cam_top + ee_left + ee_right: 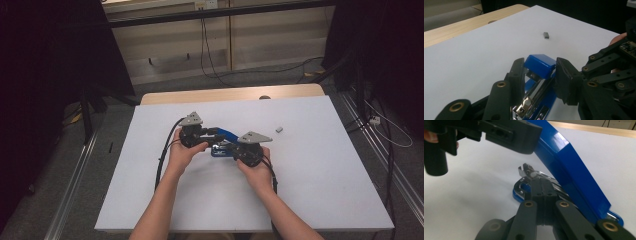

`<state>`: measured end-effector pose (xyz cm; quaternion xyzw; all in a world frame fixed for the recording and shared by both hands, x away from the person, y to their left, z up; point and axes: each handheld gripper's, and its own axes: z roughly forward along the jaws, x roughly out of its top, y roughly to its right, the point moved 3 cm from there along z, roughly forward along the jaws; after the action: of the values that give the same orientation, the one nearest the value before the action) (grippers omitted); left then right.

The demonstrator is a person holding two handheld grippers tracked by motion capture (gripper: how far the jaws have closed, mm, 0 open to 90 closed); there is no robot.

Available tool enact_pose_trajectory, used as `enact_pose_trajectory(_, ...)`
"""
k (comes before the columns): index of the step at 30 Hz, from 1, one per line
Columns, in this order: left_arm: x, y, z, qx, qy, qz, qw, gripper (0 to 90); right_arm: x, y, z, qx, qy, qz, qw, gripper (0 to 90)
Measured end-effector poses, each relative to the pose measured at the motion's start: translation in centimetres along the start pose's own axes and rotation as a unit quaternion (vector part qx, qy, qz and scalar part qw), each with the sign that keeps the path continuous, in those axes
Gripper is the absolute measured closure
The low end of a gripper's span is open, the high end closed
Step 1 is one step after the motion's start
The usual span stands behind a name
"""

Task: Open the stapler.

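While the blue stapler (223,142) lies near the middle of the white table (320,170) with its lid swung up, I judge the step in hand to be loading it: the magazine is exposed and a small block of staples (279,129) lies well apart on the table, toward the far right. I hold the raised lid with the left gripper (541,75); its jaws are partly spread and pinch the lid's front end from both sides. The right gripper (541,185) has its jaws pressed together; the tips sit at the metal pusher at the front of the staple rail, and I cannot tell whether anything is nipped between them. Next I should keep the lid propped steady, draw the pusher back along the rail, and then fetch the staples.
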<state>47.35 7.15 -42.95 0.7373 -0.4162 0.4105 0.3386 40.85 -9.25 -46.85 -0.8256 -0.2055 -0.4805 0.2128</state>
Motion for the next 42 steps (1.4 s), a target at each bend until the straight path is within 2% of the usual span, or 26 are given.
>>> enact_pose_trajectory(4, 0.0, 0.0, 0.0, -0.002, 0.002, -0.002, 1.0, 60.6, 0.2, -0.3, 1.0, 0.006, 0.005, 0.005, 1.0, 90.0)
enact_pose_trajectory(7, 0.0, -0.1, 0.0, -0.001, 0.002, 0.001, 1.0, 60.6, 0.3, -0.3, 1.3, 0.001, 0.005, 0.005, 1.0, 90.0)
enact_pose_trajectory(10, 0.0, -0.1, 0.0, -0.003, 0.001, -0.003, 1.0, 60.6, 0.3, -0.2, 1.7, -0.001, 0.014, 0.016, 0.9998, 90.0)
enact_pose_trajectory(16, 0.0, 0.0, 0.0, -0.003, 0.003, -0.007, 1.0, 60.6, 0.4, -0.2, 2.0, -0.011, 0.017, 0.022, 0.9996, 90.0)
enact_pose_trajectory(17, 0.1, -0.1, 0.0, -0.002, 0.002, -0.002, 1.0, 60.6, 0.4, -0.2, 2.2, -0.012, 0.016, 0.023, 0.9995, 90.0)
enact_pose_trajectory(21, 0.1, 0.1, 0.0, -0.001, 0.001, -0.005, 1.0, 60.6, 0.4, -0.2, 2.4, -0.015, 0.017, 0.023, 0.9995, 90.0)
enact_pose_trajectory(25, 0.1, 0.1, 0.0, 0.0, 0.003, -0.002, 1.0, 60.6, 0.4, -0.3, 2.7, -0.02, 0.021, 0.033, 0.999, 90.0)
enact_pose_trajectory(29, 0.1, 0.1, 0.0, -0.001, 0.003, -0.007, 1.0, 60.6, 0.5, -0.4, 2.7, -0.027, 0.023, 0.031, 0.9989, 90.0)
enact_pose_trajectory(36, 0.1, 0.0, 0.0, 0.0, 0.004, -0.001, 1.0, 60.6, 0.6, -0.7, 2.8, -0.036, 0.03, 0.034, 0.9983, 90.0)
enact_pose_trajectory(38, 0.0, -0.1, 0.0, -0.004, 0.005, -0.009, 0.9999, 60.5, 0.5, -0.8, 2.9, -0.04, 0.031, 0.037, 0.9981, 90.0)
enact_pose_trajectory(42, -0.1, -0.1, -0.1, -0.006, 0.006, -0.008, 0.9999, 59.7, 0.5, -0.8, 2.9, -0.042, 0.032, 0.039, 0.9979, 90.0)
